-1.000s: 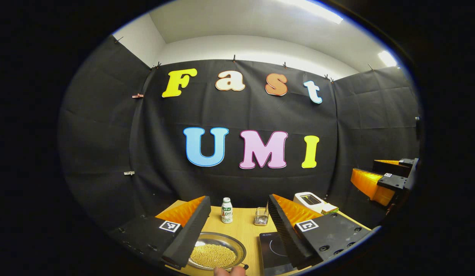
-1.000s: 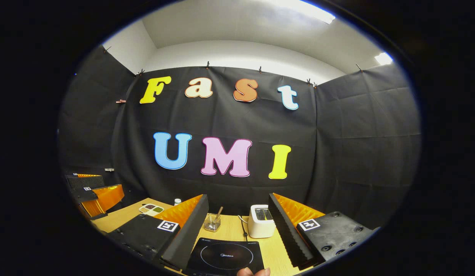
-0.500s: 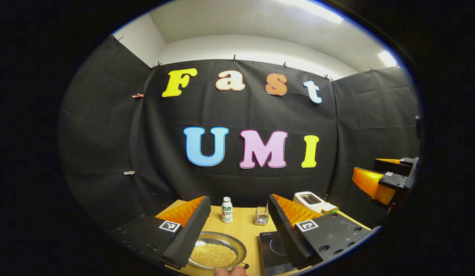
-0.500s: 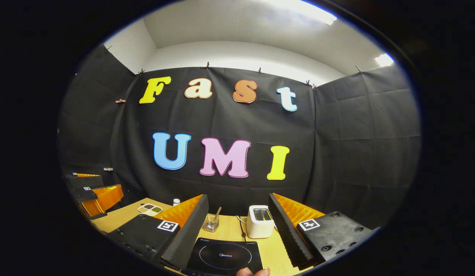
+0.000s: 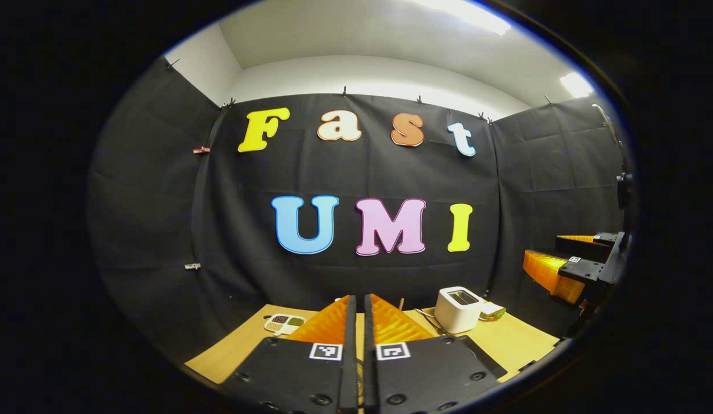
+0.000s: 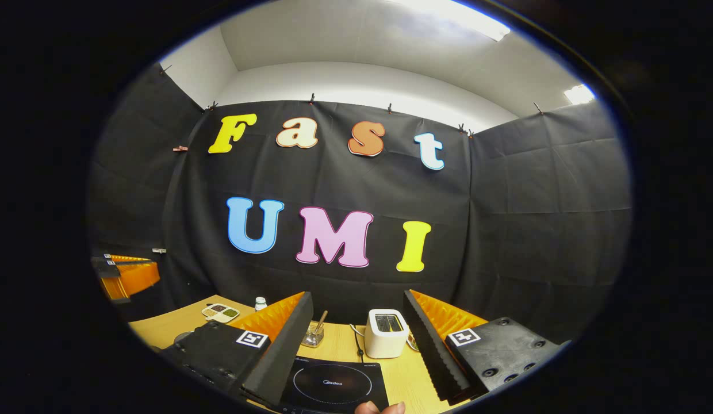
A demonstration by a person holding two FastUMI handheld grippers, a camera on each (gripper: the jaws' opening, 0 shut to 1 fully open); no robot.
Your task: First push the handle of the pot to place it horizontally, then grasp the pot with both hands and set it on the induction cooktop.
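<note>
Your table (image 6: 345, 348) fills the low part of both views. Induction cooktop (image 6: 333, 384) sits just ahead of your right gripper (image 6: 356, 345), whose fingers are wide apart, same as 0.5 s ago. Toaster (image 6: 384, 332) stands behind it. Your left gripper (image 5: 359, 345) has changed: fingers were spread w/ the pot between them, now they're together, nothing visible between, and the pot's hidden behind them. Condiment tray (image 5: 284, 323) now shows at left.

Bright ceiling strip lights (image 5: 466, 10) glare overhead; sharp focus, dark cloth, strong fisheye bending at edges.
</note>
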